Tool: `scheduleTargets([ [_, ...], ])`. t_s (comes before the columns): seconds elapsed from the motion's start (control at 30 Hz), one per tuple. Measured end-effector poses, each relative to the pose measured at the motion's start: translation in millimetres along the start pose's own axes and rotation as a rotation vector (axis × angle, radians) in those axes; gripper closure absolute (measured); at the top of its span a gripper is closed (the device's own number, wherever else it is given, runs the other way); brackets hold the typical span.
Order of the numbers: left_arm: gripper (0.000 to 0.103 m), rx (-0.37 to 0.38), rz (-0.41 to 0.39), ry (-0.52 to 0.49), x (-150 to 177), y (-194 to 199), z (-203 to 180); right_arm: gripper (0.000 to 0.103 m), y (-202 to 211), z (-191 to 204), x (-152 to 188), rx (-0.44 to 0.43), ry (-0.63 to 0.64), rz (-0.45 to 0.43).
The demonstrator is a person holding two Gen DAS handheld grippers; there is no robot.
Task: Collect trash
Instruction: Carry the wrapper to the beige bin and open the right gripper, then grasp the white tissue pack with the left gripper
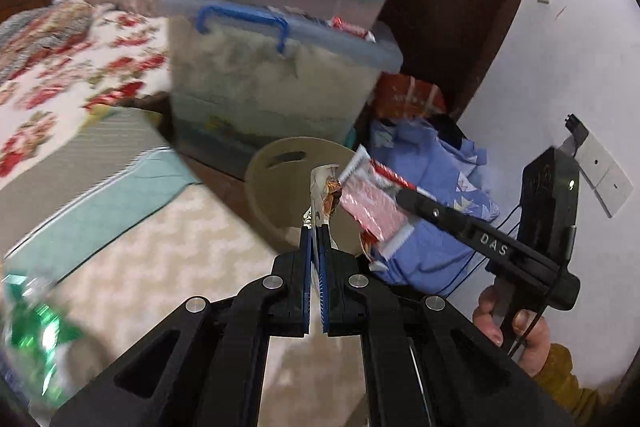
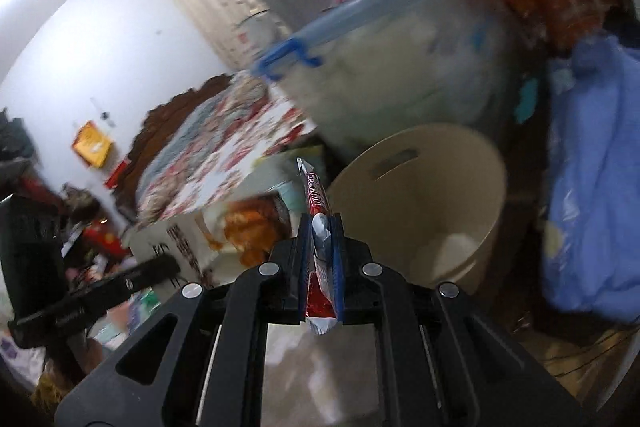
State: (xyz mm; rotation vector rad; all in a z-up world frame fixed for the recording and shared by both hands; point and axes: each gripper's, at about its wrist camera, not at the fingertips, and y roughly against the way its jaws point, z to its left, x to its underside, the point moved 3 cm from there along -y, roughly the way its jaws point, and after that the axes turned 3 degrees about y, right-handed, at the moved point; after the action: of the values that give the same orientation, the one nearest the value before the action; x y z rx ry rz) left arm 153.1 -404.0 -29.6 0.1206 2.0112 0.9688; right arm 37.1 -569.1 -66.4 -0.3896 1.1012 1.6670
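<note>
In the left wrist view my left gripper (image 1: 319,231) is shut on a white wrapper with an orange print (image 1: 325,189), seen edge-on. Behind it stands a beige bin (image 1: 272,187) with a slot handle. From the right comes my right gripper (image 1: 403,198), shut on a red and white wrapper (image 1: 370,205) that hangs over the bin's near side. In the right wrist view the right gripper (image 2: 320,225) pinches that red wrapper (image 2: 316,193), and the beige bin (image 2: 420,195) lies just ahead to the right. The left gripper (image 2: 170,263) holds its white and orange wrapper (image 2: 244,233) at the left.
Clear storage boxes with a blue lid (image 1: 280,67) are stacked behind the bin. A blue cloth bundle (image 1: 432,183) lies to its right, by a white wall. A bed with a floral blanket (image 1: 80,59) is at left. Green plastic (image 1: 32,339) shows at lower left. A hand (image 1: 516,331) grips the right tool.
</note>
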Motion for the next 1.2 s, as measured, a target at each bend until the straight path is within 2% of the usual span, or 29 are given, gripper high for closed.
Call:
scheduleTargets([
  [0.07, 0.099, 0.009, 0.026, 0.005, -5, -21, 2, 0.088, -16, -11, -11, 0.037, 0.007, 0.015],
  [0.1, 0.091, 0.006, 0.05, 0.014, -8, -40, 4, 0.087, -26, -15, -15, 0.045, 0.005, 0.029],
  [0.13, 0.079, 0.004, 0.068, 0.023, -8, -48, 6, 0.073, -31, -18, -15, 0.049, 0.001, 0.041],
  [0.17, 0.049, -0.003, 0.085, 0.04, -8, -57, 9, 0.054, -40, -23, -17, 0.053, -0.012, 0.06],
  [0.2, 0.043, -0.012, 0.08, 0.069, -10, -62, 14, 0.013, -44, -25, -17, 0.066, -0.025, 0.067],
  [0.23, 0.043, -0.001, 0.058, 0.089, -11, -62, 19, 0.009, -47, -28, -19, 0.083, -0.038, 0.038],
  [0.27, 0.043, 0.007, 0.048, 0.1, -13, -61, 22, 0.01, -49, -27, -18, 0.098, -0.026, 0.035],
  [0.33, 0.044, 0.02, 0.046, 0.157, -15, -50, 34, 0.023, -50, -23, -20, 0.111, -0.013, 0.069],
  [0.4, 0.044, 0.038, 0.018, 0.198, -13, -19, 39, 0.023, -35, -17, -16, 0.089, -0.044, 0.05],
  [0.47, 0.044, 0.024, -0.04, 0.191, -9, 23, 37, 0.021, -5, -3, -2, 0.067, -0.045, -0.017],
  [0.5, 0.044, 0.01, -0.082, 0.166, -4, 51, 35, 0.015, 5, 3, 6, 0.044, -0.031, -0.036],
  [0.6, 0.044, -0.033, -0.224, 0.089, 21, 136, 30, 0.012, 11, 30, 24, -0.062, 0.067, -0.01],
  [0.63, 0.044, -0.058, -0.28, 0.076, 34, 166, 29, 0.012, 13, 40, 29, -0.073, 0.105, -0.009],
  [0.67, 0.043, -0.116, -0.342, 0.076, 54, 202, 29, 0.012, 15, 45, 33, -0.064, 0.119, -0.013],
  [0.73, 0.043, -0.191, -0.384, 0.112, 77, 247, 31, 0.012, 26, 61, 46, -0.095, 0.111, 0.005],
  [0.8, 0.043, -0.257, -0.379, 0.126, 100, 288, 33, 0.012, 43, 82, 72, -0.206, 0.075, 0.041],
  [0.87, 0.043, -0.371, -0.407, 0.12, 129, 330, 36, 0.013, 47, 104, 95, -0.249, 0.096, 0.095],
  [0.93, 0.043, -0.436, -0.429, 0.144, 153, 357, 43, 0.025, 47, 125, 114, -0.27, 0.123, 0.153],
  [1.0, 0.043, -0.471, -0.437, 0.197, 175, 377, 53, 0.033, 46, 154, 137, -0.331, 0.127, 0.229],
  [1.1, 0.043, -0.484, -0.422, 0.284, 206, 400, 76, 0.042, 47, 196, 166, -0.394, 0.178, 0.315],
  [1.2, 0.043, -0.491, -0.407, 0.339, 228, 409, 93, 0.044, 41, 234, 189, -0.43, 0.26, 0.401],
])
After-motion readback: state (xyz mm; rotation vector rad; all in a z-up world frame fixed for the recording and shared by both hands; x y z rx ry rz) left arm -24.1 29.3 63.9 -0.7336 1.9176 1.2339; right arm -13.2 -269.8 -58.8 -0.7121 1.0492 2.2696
